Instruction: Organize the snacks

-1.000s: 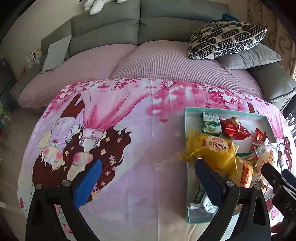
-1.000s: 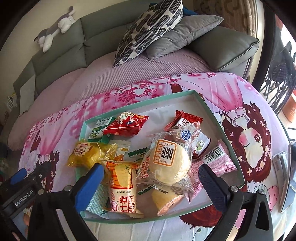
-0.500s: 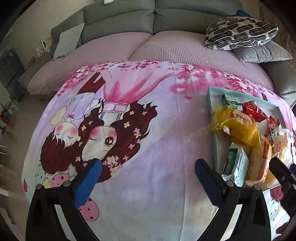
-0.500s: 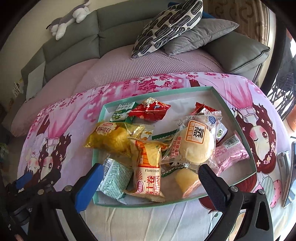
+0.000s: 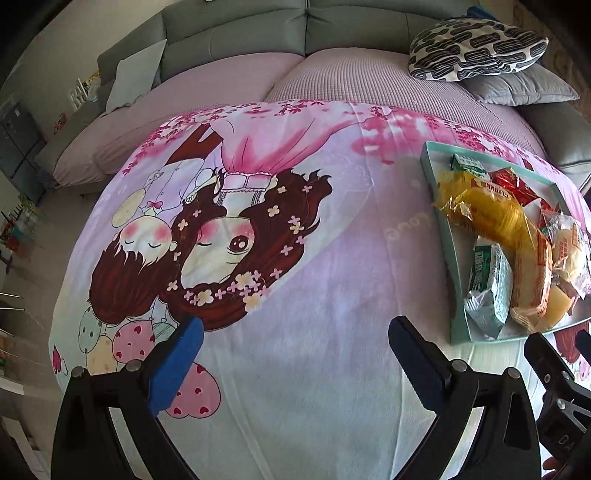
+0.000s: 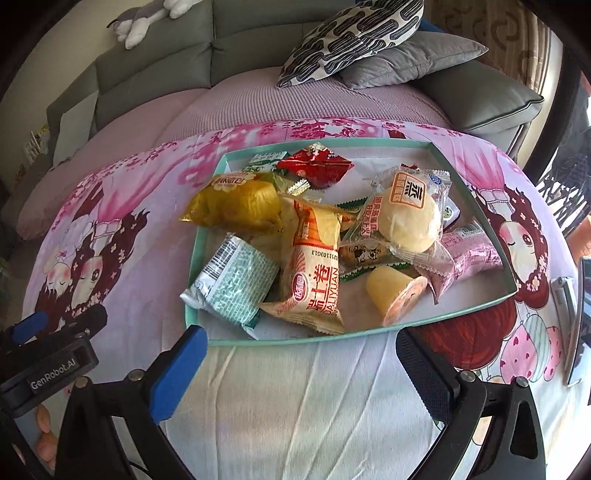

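Note:
A shallow teal tray (image 6: 291, 341) (image 5: 448, 236) on the pink cartoon cloth (image 6: 295, 398) holds several wrapped snacks: a yellow pack (image 6: 236, 203) (image 5: 487, 212), a green-white pack (image 6: 236, 284) (image 5: 487, 284), an orange-white roll pack (image 6: 317, 266), a round bun in clear wrap (image 6: 410, 218), a jelly cup (image 6: 395, 295), a red pack (image 6: 314, 166) and a pink pack (image 6: 472, 254). My right gripper (image 6: 299, 369) is open and empty just in front of the tray's near rim. My left gripper (image 5: 295, 354) is open and empty over bare cloth (image 5: 295, 277), left of the tray.
A grey sofa with pink covers (image 5: 258, 74) lies behind the table. A black-and-white patterned cushion (image 6: 351, 37) (image 5: 476, 48) and grey cushions (image 6: 410, 59) sit on it. A plush toy (image 6: 147, 18) lies on the sofa back. A phone-like object (image 6: 580, 317) lies at the right edge.
Both grippers have drawn back from the tray toward the near edge; the left one also swung left over bare cloth. Both stayed open and empty. The snacks have not moved.

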